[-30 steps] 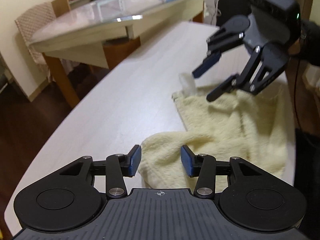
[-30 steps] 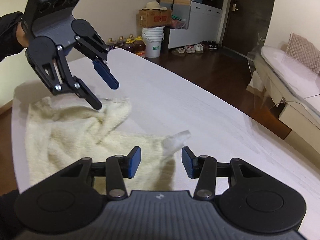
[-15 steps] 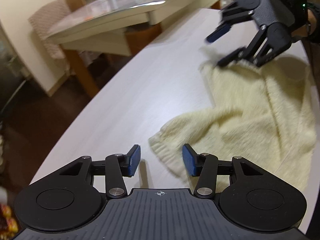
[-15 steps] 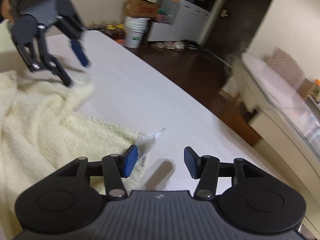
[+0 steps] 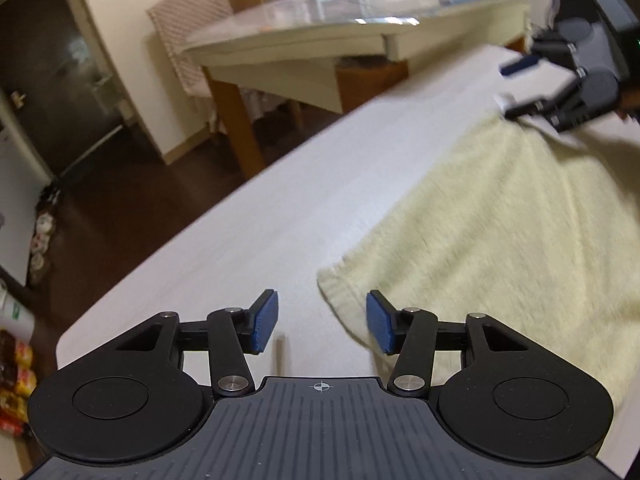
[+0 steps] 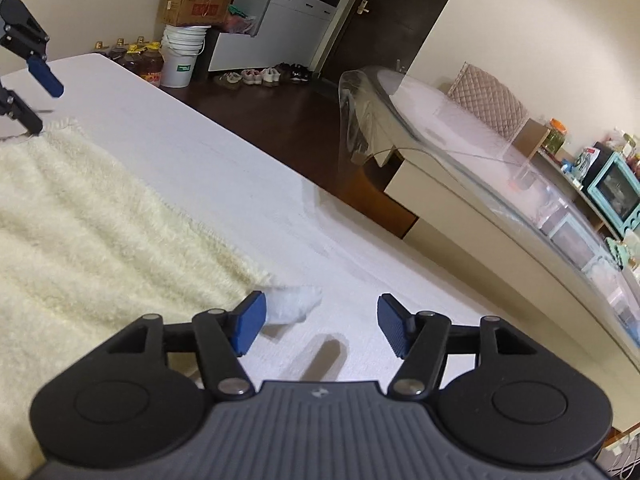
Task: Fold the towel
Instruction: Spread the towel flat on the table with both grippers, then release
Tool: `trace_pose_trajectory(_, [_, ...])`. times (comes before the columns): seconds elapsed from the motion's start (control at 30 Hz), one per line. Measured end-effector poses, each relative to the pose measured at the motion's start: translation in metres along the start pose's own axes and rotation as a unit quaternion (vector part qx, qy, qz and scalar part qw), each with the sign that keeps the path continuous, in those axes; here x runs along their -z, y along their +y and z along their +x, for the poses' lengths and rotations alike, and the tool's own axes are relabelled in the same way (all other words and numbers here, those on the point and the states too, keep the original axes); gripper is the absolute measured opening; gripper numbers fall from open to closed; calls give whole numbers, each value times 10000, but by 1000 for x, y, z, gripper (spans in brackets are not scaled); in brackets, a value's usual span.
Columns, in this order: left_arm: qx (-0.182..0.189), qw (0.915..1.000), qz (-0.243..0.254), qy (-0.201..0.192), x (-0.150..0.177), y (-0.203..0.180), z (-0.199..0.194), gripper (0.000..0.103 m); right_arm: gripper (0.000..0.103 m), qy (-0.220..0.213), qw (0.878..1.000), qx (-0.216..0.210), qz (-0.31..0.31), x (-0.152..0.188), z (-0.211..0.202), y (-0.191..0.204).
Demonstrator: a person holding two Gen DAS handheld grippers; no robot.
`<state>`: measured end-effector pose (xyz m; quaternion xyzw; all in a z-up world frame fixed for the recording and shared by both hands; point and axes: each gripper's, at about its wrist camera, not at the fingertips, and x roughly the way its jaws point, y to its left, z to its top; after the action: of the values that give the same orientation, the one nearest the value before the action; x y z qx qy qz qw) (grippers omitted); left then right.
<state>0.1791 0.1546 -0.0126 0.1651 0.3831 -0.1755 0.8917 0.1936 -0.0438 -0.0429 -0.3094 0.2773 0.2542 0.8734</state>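
A pale yellow fluffy towel (image 5: 500, 224) lies spread on the white table (image 5: 280, 208). My left gripper (image 5: 322, 322) is open, low over the table, with the towel's near corner just between its pads. My right gripper (image 6: 318, 326) is open at the opposite corner, where a white tag (image 6: 294, 304) sticks out beside its left pad. The towel fills the left of the right wrist view (image 6: 92, 216). Each gripper shows in the other's view, the right one at far right (image 5: 520, 88), the left one at far left (image 6: 34, 96).
A second table with a glass top (image 5: 340, 24) and a quilted chair (image 5: 192, 28) stand beyond the table's far edge. A white bucket (image 6: 182, 58), bottles, shoes and a cardboard box sit on the dark floor. The table edge runs close left of my left gripper.
Both grippers have moved apart to opposite towel corners and come down low. The towel, bunched a second ago, now lies flatter and stretched out. Both stay open.
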Motion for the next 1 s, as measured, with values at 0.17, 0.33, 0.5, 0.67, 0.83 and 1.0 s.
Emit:
trace_pose_trajectory(0.17, [-157, 9998, 63, 63, -9, 3, 12, 54, 64, -27, 10000, -11, -21, 6, 2, -1])
trace_pose_trajectory(0.33, [-176, 9996, 211, 89, -11, -3, 19, 54, 64, -178, 9998, -34, 73, 12, -9, -14])
trace_pose_trajectory(0.5, [-665, 9972, 319, 138, -9, -6, 25, 57, 64, -156, 9996, -231, -31, 0, 7, -20])
trace_pose_trajectory(0.67, [-965, 9953, 47, 91, -6, 3, 27, 67, 65, -237, 9992, -327, 32, -8, 18, -17])
trace_pose_trajectory(0.83, [-1040, 9945, -134, 26, -3, 2, 13, 62, 65, -331, 9955, -717, 523, -10, 1, -28])
trace_pose_trajectory(1.0, [-367, 9991, -114, -155, 9, -10, -26, 67, 64, -452, 9744, -1893, 1123, 10, -50, -42])
